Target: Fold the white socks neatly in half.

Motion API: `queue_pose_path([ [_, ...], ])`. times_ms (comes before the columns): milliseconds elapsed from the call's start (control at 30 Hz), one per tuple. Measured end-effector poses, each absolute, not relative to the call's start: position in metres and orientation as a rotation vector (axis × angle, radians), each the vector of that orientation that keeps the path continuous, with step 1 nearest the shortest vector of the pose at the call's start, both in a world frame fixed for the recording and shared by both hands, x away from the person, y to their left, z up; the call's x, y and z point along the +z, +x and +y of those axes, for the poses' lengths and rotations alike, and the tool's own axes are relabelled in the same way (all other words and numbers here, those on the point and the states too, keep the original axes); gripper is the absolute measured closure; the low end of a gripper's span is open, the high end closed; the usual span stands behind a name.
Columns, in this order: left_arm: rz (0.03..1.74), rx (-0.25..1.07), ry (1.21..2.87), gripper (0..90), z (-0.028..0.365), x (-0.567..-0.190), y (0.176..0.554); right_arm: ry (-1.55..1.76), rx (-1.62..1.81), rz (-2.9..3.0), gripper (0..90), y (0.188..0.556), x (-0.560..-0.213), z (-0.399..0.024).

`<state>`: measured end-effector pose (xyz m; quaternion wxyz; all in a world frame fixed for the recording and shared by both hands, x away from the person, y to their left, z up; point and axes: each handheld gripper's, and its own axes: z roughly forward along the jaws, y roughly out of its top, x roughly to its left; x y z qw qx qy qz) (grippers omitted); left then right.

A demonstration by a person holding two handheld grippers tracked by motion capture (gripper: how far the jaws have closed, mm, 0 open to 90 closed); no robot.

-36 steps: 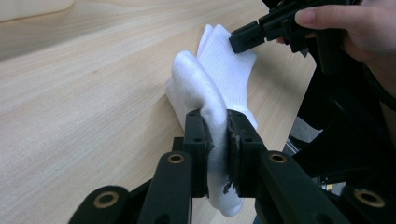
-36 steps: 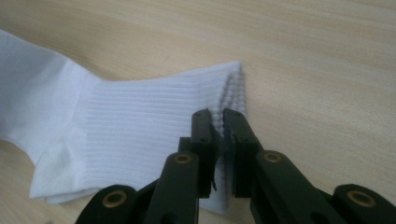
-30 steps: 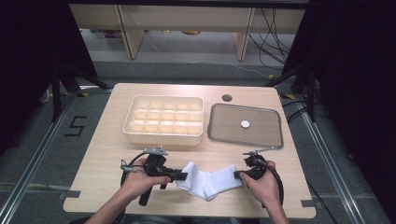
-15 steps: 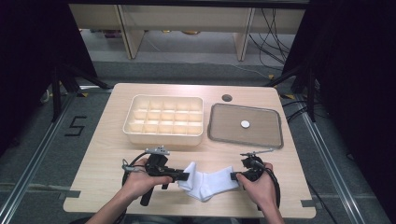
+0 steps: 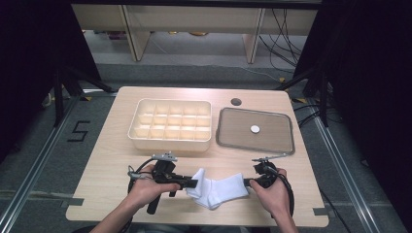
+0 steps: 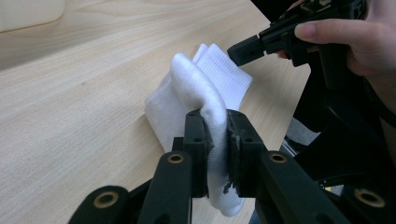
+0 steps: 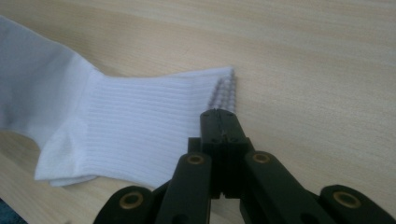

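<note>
Operator: My right gripper (image 7: pixel 219 116) jaws have just been closing and now meet at the sock's (image 5: pixel 217 190) ribbed cuff edge. My left gripper (image 6: pixel 215 140) clamps the toe end.

Observer: Location?

Operator: Near table (image 5: pixel 107 160) edge, between both hands. Whether cuff fabric sits inside the right jaws is hard to make out.

sock (image 5: pixel 217 190): white, ribbed | tray (image 5: pixel 286 141): grey | table (image 5: pixel 111 145): light wood

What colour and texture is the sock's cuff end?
White with fine ribbing, on the sock; clearest in the right gripper view.
</note>
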<state>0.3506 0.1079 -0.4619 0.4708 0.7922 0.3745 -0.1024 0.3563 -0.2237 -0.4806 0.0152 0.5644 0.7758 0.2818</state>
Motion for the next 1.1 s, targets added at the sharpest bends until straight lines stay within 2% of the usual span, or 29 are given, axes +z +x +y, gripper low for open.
queue_pose_path([
  [1100, 0.920, -0.268, 1.953, 79.3, 0.099, -0.468, 0.346, 1.744, 0.860, 2.423, 90.0, 0.340, -0.487, -0.202],
])
